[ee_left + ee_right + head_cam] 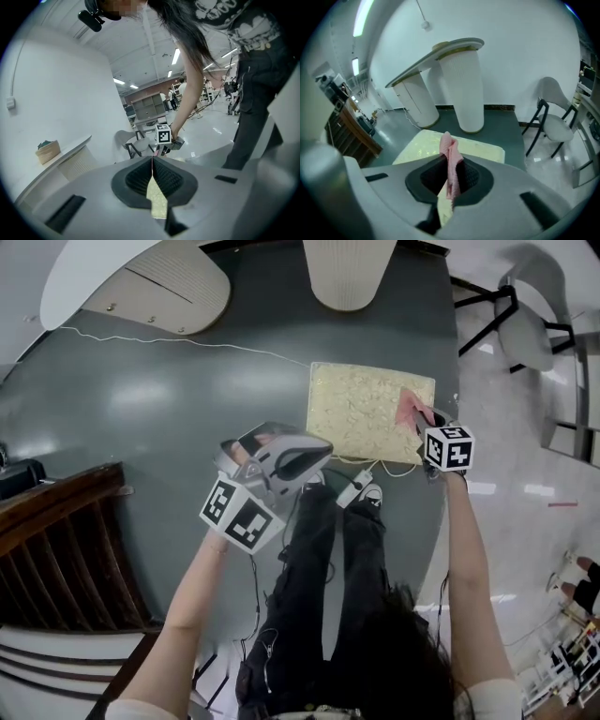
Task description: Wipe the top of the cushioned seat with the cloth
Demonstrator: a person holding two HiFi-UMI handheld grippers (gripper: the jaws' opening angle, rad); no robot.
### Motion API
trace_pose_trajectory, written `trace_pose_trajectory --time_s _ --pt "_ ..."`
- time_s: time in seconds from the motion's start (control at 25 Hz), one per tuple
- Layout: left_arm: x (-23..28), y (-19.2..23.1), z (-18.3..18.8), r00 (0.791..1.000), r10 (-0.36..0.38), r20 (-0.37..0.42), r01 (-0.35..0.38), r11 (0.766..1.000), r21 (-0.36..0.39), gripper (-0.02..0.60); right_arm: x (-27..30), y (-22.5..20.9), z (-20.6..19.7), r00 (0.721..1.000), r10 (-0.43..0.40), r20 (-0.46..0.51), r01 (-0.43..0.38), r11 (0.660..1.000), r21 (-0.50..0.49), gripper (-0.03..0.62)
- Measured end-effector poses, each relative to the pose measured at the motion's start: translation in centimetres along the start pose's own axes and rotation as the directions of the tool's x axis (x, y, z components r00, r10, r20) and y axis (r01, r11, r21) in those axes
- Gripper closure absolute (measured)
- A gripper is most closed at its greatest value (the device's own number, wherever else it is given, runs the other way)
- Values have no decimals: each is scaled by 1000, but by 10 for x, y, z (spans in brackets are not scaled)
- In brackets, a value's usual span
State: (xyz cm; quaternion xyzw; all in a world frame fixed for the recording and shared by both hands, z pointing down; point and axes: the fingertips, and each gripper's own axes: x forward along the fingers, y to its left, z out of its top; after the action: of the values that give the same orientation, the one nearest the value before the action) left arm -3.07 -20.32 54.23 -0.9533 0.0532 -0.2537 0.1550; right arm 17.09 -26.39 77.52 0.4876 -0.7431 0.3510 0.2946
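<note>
Right gripper [424, 418] [449, 160] has its jaws clamped on the pink cloth [410, 407] [450, 159]. A fold of the cloth sticks out past the jaw tips. It sits over the right side of the cushioned seat [361, 409] [422, 146], close to the right edge. Whether the cloth presses on the cushion is not clear.

The seat is a pale yellow square pad, low on the dark grey-green floor [141, 409], just beyond the person's shoes [361, 491].

Left gripper [319, 454] [152, 159] is held off the seat's near left corner, apart from it. Its jaws are closed together with nothing between them, and it points right, towards the right gripper.

A white column [347, 273] [466, 89] stands on the floor beyond the seat's far edge. A white chair [525, 329] [555, 124] stands far to the right on the lighter floor.
</note>
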Motion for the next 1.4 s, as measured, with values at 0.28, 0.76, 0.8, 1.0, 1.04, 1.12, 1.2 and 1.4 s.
trace_pose_trajectory --time_s 0.28,0.76,0.8,1.0,1.04,1.12,1.2,1.4 --pt "-25 -5 -15 999 28 -28 -28 999 -17 577 46 120 24 980 196 24 -195 980 -49 582" --pt "-58 -16 -40 996 67 -53 -70 996 -61 575 115 199 -2 966 248 -72 -252 967 -43 582" --pt "-59 -17 -42 996 66 -54 -69 996 -63 577 117 197 -5 968 238 -79 -242 969 -42 582" --pt "-57 -21 -45 997 59 -50 -62 996 -67 575 116 166 -14 979 175 -99 -179 983 -32 582" --pt "-55 -21 -43 997 57 -47 -60 996 -68 575 112 158 -16 982 161 -101 -165 986 -27 582" --pt "-50 -22 -39 998 53 -39 -56 996 -67 577 101 138 -21 986 130 -101 -132 991 -8 582" --pt "-43 -22 -34 998 50 -31 -52 996 -66 575 91 114 -25 990 96 -101 -94 995 17 582" --pt "-20 -23 -17 999 32 -7 -32 998 -56 577 61 55 -41 995 15 -100 -8 998 64 582"
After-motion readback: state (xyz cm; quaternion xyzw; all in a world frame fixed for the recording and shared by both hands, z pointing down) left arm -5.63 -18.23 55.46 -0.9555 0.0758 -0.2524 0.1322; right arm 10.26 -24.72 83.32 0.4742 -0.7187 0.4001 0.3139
